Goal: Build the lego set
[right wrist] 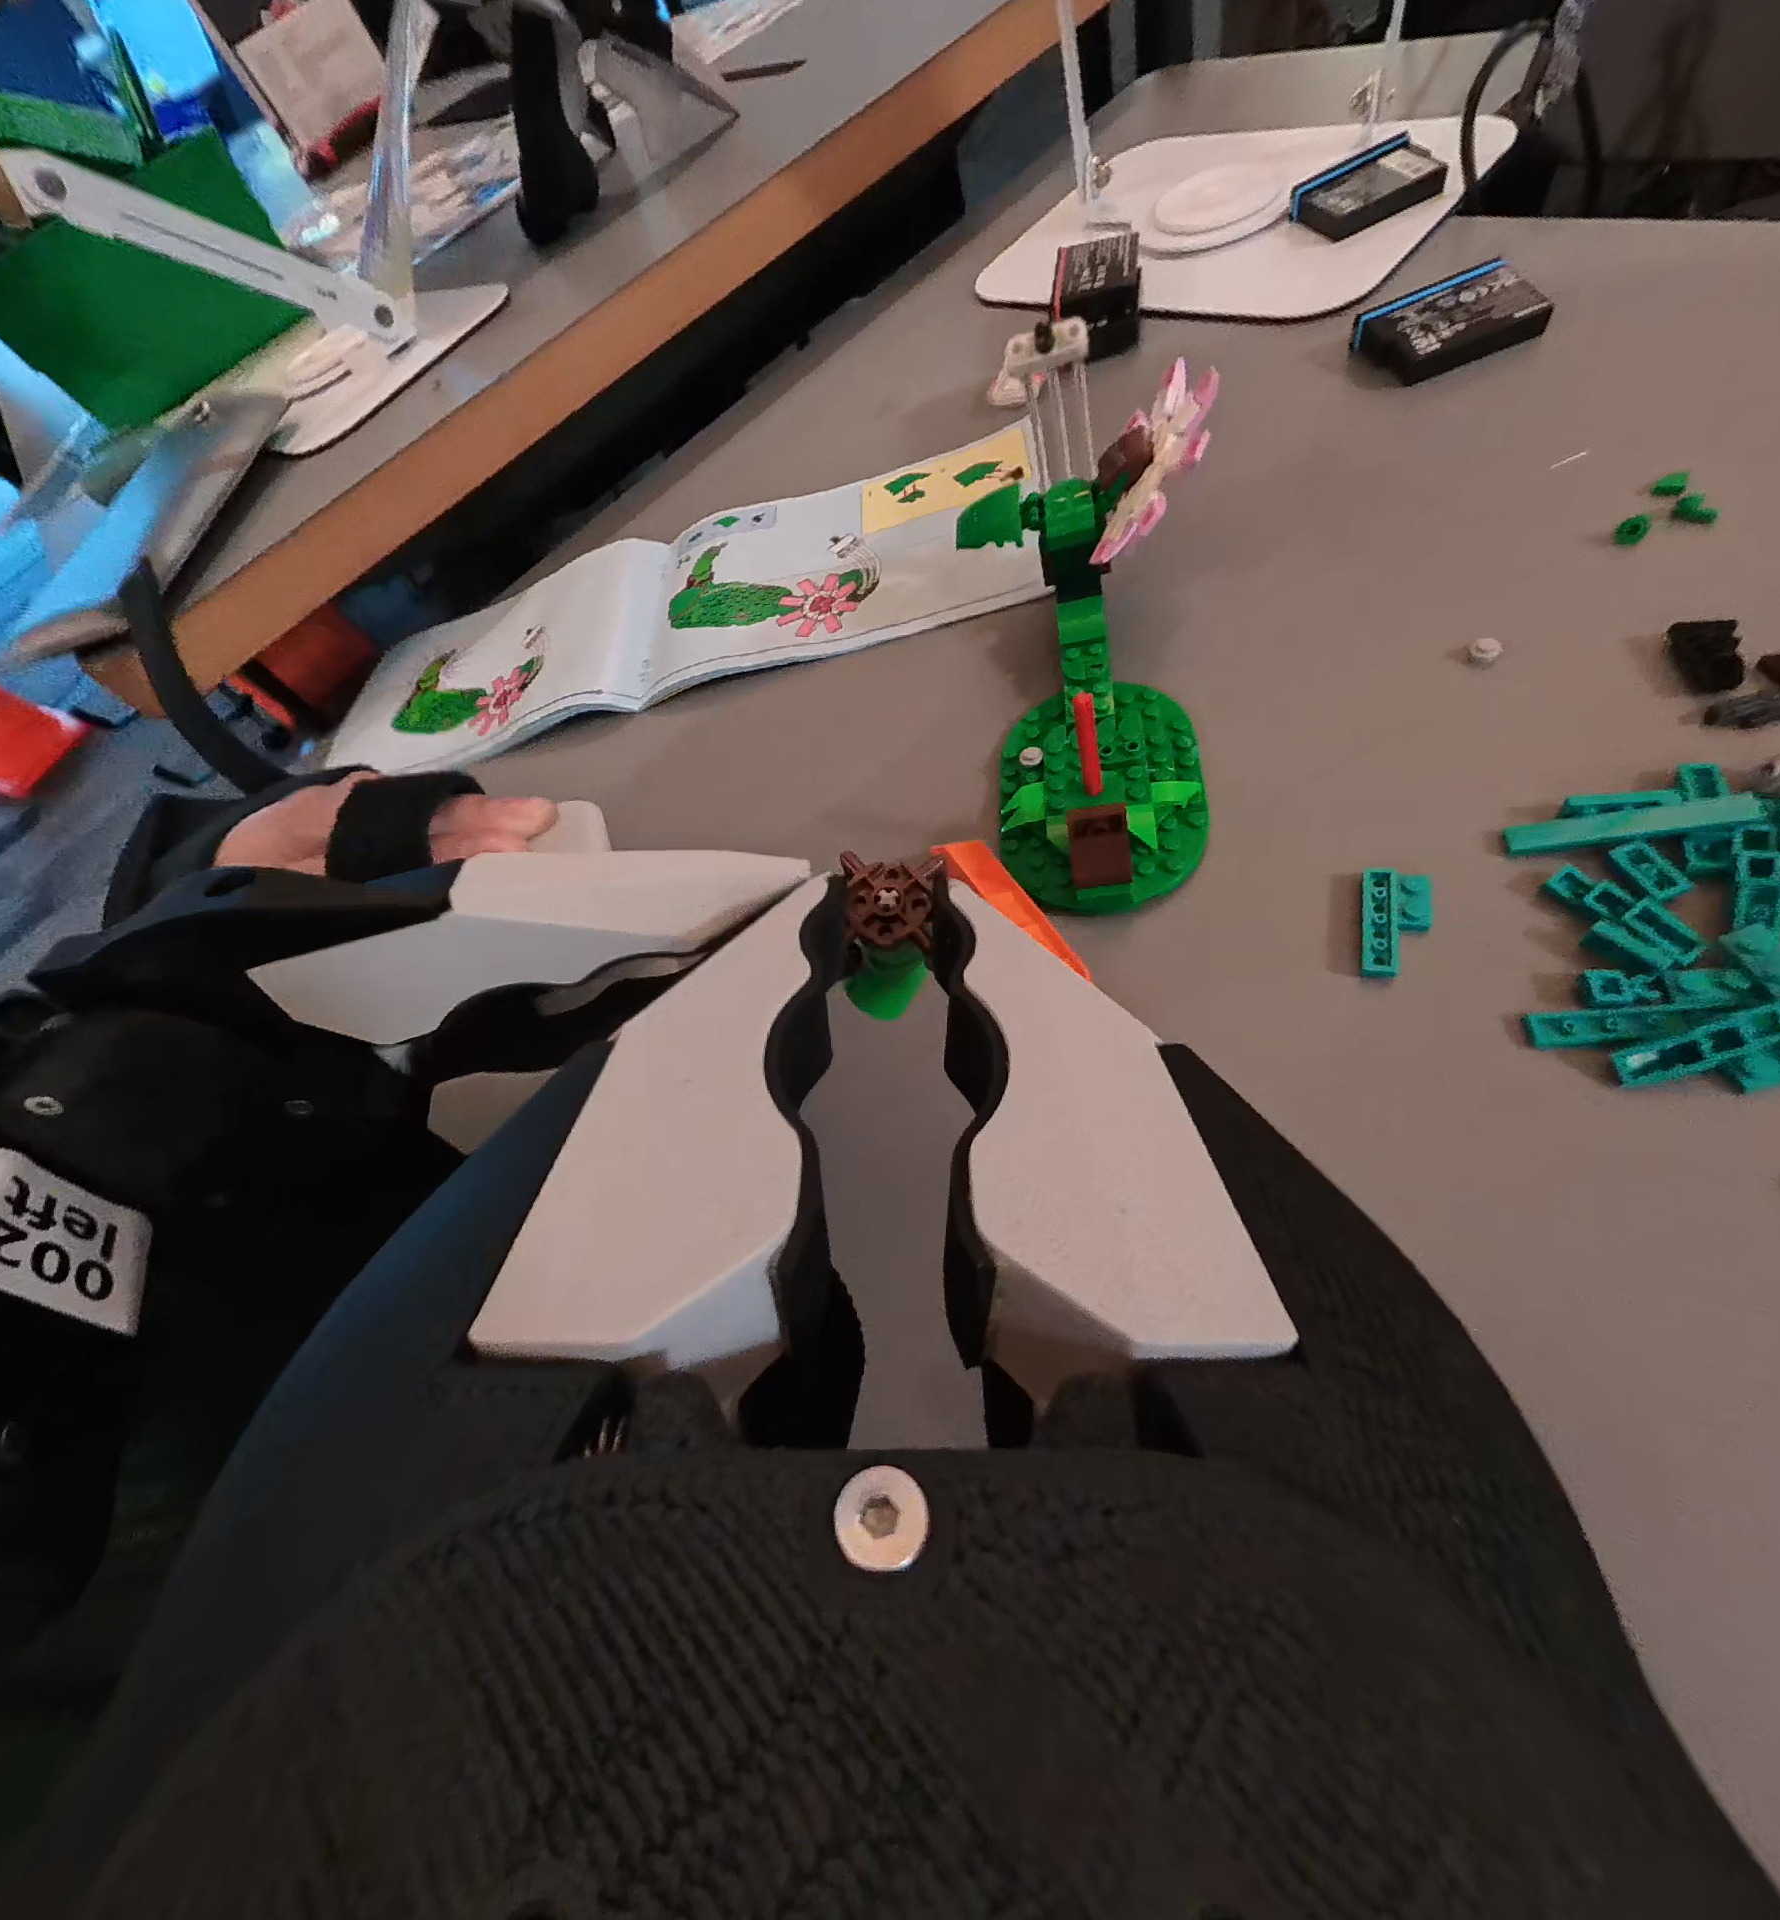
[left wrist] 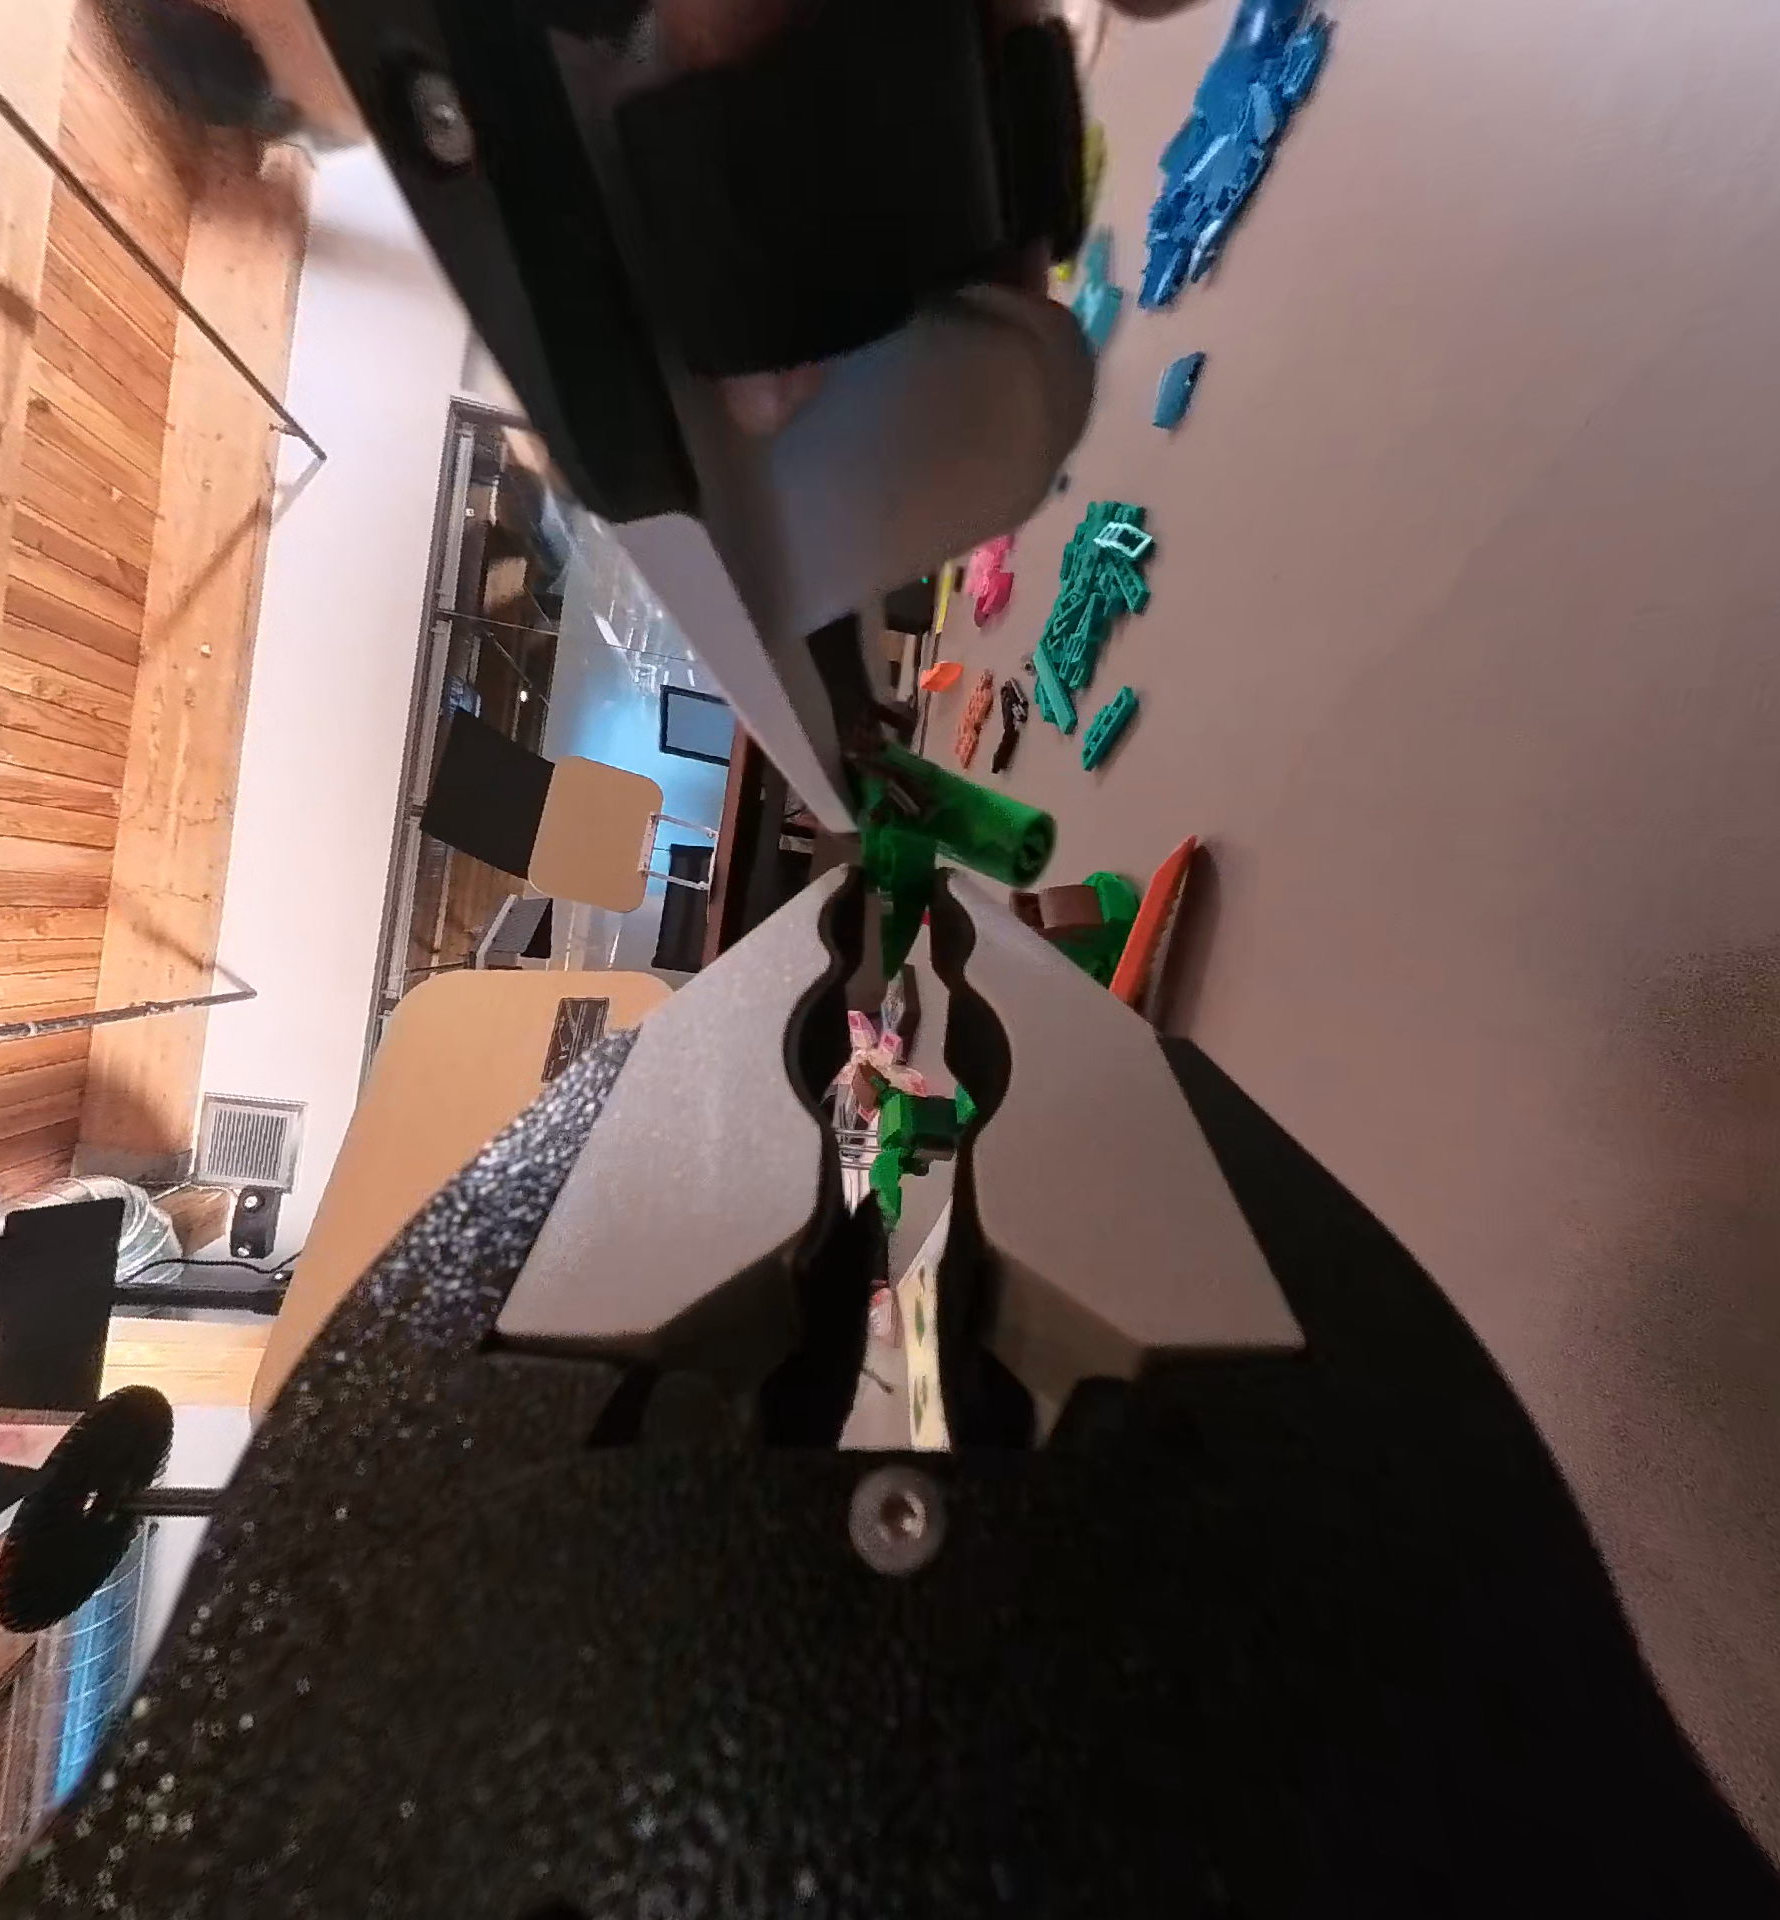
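My right gripper (right wrist: 886,904) is shut on a small sub-assembly: a brown spoked piece (right wrist: 888,902) on top of a green part (right wrist: 881,987), held above the table. My left gripper (left wrist: 886,894) comes in from the left and is shut on a green leaf-like part (left wrist: 901,925) of the same sub-assembly, whose green cylinder (left wrist: 990,826) sticks out sideways. The two grippers' tips meet at the piece. The flower model stands beyond on its green base (right wrist: 1104,790), with a green stem and a pink flower (right wrist: 1166,457).
An orange brick separator (right wrist: 1000,883) lies just behind the tips. An open instruction booklet (right wrist: 678,613) lies to the left of the model. A teal brick pile (right wrist: 1717,935) is at right, with black bricks (right wrist: 1707,655) behind it. A blue brick pile (left wrist: 1229,156) lies farther off. Only a small space, under 4 cm, lies between the two pairs of fingers.
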Action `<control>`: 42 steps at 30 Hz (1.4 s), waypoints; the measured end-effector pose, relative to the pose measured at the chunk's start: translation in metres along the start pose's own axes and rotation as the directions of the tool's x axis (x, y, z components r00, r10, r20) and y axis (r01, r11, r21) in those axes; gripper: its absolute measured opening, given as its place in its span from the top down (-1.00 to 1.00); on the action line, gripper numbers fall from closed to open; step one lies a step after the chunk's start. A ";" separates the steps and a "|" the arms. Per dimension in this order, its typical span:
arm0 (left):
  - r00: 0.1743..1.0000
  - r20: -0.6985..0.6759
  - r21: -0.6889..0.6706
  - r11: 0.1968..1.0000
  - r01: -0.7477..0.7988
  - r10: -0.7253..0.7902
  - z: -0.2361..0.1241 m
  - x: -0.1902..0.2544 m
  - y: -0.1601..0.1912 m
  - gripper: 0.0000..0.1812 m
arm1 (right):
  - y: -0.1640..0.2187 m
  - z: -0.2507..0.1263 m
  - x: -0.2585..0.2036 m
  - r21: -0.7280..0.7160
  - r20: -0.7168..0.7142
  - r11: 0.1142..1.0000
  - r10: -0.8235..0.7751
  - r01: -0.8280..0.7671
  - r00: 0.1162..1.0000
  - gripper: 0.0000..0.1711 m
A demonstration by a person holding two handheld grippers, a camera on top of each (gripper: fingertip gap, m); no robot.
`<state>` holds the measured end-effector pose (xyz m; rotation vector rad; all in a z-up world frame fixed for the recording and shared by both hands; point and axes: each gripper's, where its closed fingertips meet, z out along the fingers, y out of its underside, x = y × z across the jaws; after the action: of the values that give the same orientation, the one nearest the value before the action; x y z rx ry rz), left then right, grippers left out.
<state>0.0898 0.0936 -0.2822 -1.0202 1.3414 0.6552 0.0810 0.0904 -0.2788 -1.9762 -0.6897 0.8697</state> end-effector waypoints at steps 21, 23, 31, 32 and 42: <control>0.994 -0.005 -0.030 0.994 0.106 -0.107 0.000 0.003 0.006 0.90 | 0.006 0.004 0.013 0.334 0.177 0.805 0.458 -0.491 0.871 0.83; 0.992 -0.006 -0.034 0.992 0.124 -0.125 0.000 0.003 0.008 0.90 | 0.005 0.005 0.015 0.353 0.179 0.789 0.471 -0.503 0.864 0.83; 0.990 -0.027 -0.047 0.989 0.139 -0.140 0.000 0.008 0.010 0.89 | 0.010 0.007 0.020 0.398 0.209 0.705 0.553 -0.587 0.806 0.82; 0.989 -0.032 -0.053 0.989 0.140 -0.142 0.000 0.009 0.011 0.89 | 0.010 0.007 0.021 0.401 0.209 0.699 0.559 -0.592 0.802 0.82; 0.983 -0.054 -0.046 0.984 0.171 -0.173 -0.001 0.014 0.010 0.89 | 0.012 0.006 0.026 0.413 0.213 0.676 0.580 -0.610 0.787 0.82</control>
<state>0.0824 0.0951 -0.2976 -1.1821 1.2776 0.5287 0.0936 0.1061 -0.2998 -1.7301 0.1810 1.3491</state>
